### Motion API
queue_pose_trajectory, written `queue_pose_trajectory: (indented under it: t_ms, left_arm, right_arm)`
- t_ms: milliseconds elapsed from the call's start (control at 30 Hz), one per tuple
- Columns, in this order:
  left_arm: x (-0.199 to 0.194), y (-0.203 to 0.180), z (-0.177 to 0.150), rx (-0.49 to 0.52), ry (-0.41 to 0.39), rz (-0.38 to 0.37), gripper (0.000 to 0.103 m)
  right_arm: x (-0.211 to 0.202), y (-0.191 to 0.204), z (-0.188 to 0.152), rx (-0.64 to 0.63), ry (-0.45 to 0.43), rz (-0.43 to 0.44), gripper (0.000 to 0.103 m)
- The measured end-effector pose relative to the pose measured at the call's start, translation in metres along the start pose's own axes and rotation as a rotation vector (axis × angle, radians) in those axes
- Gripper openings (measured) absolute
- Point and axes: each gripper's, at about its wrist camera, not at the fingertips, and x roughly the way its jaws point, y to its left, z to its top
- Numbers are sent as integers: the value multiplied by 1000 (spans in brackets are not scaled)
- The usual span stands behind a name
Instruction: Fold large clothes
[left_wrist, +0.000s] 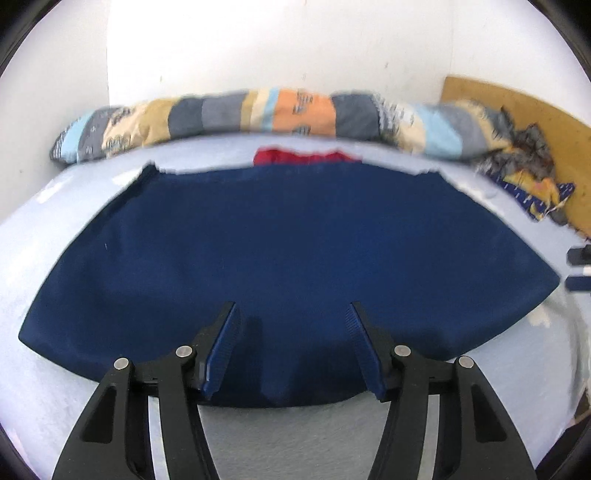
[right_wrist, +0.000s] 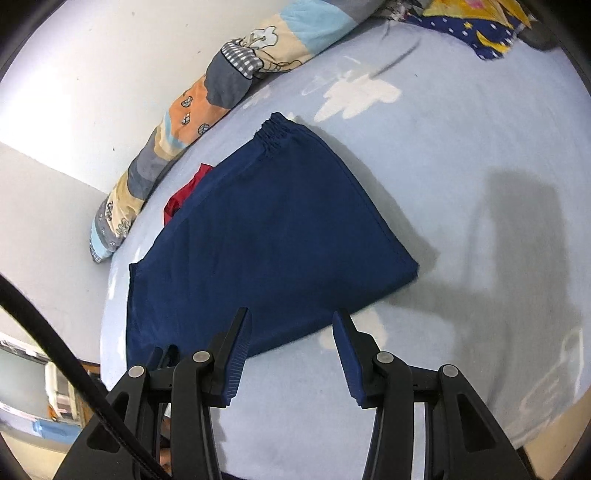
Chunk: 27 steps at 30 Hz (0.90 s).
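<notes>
Both hand-held grippers hang with jaws parted and nothing between the pads: the left gripper (left_wrist: 292, 308) over the near edge of the folded navy garment (left_wrist: 288, 251), the right gripper (right_wrist: 291, 317) just off that garment's near corner. The garment lies flat on a pale blue bedsheet (right_wrist: 461, 177), with a red cloth (right_wrist: 183, 197) peeking from under its far edge. Beyond the garment a patchwork quilt roll (left_wrist: 229, 114) runs along the white wall (left_wrist: 258, 44).

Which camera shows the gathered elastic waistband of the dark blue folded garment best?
The right wrist view: the gathered elastic waistband is sharp, puckers visible, at the dark blue folded garment's far end. The left wrist view shows only blurred edges.
</notes>
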Motion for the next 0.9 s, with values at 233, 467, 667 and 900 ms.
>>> queue_pose_trajectory:
  t_ms: [233,467,667,900]
  left_arm:
    - [28,-13,-11,53,91,45,64]
    - [22,-3,-10,-38,75,65,65]
    - [23,-9,-11,-24,74,104,68]
    - [23,-7,-12,-28,74,103,69]
  right_arm:
    - [-5,-33,-6,171,-9,40,53]
    - [11,-55,-1,274,16,52,54]
    - [36,-56,7,292,-17,42,54]
    - [74,-62,31,305,-131,207,56]
